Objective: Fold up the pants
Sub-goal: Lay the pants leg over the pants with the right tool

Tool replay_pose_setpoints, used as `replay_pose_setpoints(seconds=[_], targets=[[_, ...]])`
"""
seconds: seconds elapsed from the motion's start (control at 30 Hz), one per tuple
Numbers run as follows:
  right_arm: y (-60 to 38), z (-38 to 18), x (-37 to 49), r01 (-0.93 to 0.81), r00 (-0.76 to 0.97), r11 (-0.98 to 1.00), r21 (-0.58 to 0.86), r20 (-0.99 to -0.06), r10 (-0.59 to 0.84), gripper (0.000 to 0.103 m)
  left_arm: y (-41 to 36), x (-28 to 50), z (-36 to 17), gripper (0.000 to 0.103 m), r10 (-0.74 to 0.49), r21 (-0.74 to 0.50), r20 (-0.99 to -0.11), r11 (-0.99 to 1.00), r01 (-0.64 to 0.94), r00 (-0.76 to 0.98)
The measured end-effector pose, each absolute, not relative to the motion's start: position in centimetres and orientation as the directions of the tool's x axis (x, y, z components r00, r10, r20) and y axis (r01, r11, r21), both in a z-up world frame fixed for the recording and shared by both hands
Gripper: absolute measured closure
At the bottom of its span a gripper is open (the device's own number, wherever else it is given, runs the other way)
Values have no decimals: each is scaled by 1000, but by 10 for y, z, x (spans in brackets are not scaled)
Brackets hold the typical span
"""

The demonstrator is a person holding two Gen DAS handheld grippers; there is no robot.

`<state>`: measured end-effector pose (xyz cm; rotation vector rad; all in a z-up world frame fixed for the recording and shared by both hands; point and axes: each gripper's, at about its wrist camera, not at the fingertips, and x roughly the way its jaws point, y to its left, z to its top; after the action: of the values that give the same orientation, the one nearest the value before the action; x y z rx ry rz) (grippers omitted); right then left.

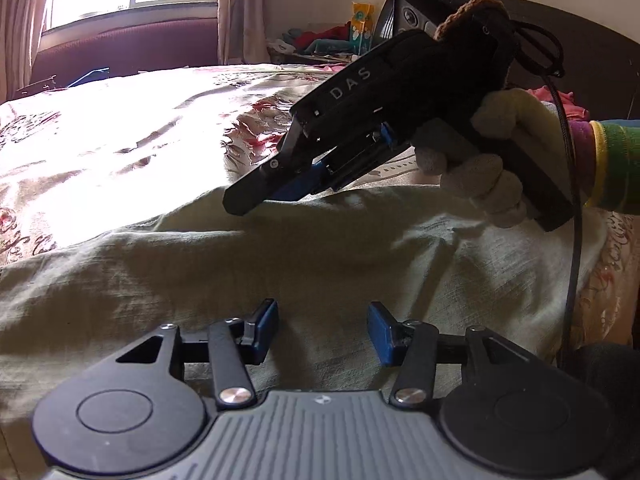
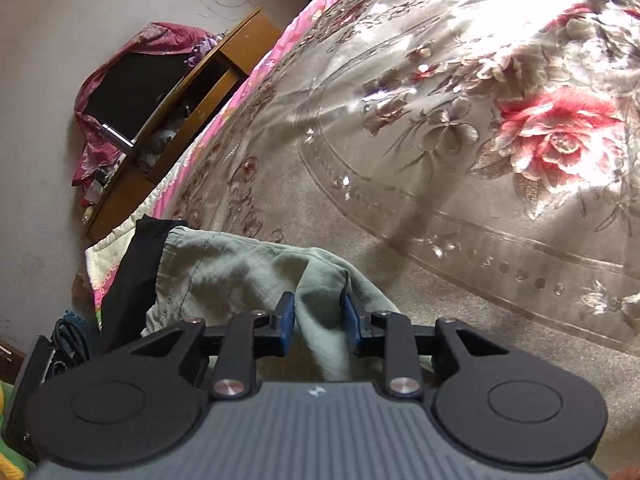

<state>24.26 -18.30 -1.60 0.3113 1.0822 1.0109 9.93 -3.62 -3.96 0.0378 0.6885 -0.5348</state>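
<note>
Pale green pants [image 1: 280, 272] lie spread across the near part of the bed. My left gripper [image 1: 323, 320] hovers low over them, open, with only flat cloth under the gap. A gloved hand [image 1: 492, 168] holds my right gripper [image 1: 256, 200], which slants down to the far edge of the pants. In the right wrist view a bunched fold of the pants [image 2: 224, 264] fills the space between the blue pads [image 2: 286, 320] of the right gripper [image 2: 319, 312]. The pads touch the cloth on both sides.
A floral bedspread [image 1: 120, 140] [image 2: 480, 160] covers the bed beyond the pants. A black garment [image 2: 132, 280] lies beside the pants at the bed's edge. A wooden cabinet [image 2: 192, 92] stands by the wall. A black cable [image 1: 576, 240] hangs from the right gripper.
</note>
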Motion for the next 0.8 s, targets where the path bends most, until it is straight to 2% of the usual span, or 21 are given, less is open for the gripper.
replay_pose_setpoints(seconds=[0.1, 0.3, 0.43, 0.53, 0.8], targets=[[-177, -7, 235, -587, 40, 482, 650, -572, 819, 74, -35, 101, -40, 41, -461, -145, -614, 864, 482, 641], [-167, -18, 236, -609, 78, 582, 539, -690, 720, 74, -33, 102, -39, 41, -465, -149, -614, 862, 485, 638], [-171, -19, 233, -598, 31, 573, 560, -698, 715, 71, -30, 102, -39, 41, -472, -158, -612, 860, 486, 634], [-168, -11, 220, -655, 39, 573, 493, -735, 677, 69, -28, 103, -39, 41, -474, -162, -612, 859, 486, 633], [-160, -18, 223, -586, 57, 566, 580, -667, 743, 68, -28, 103, -39, 41, -474, -156, -615, 857, 492, 630]])
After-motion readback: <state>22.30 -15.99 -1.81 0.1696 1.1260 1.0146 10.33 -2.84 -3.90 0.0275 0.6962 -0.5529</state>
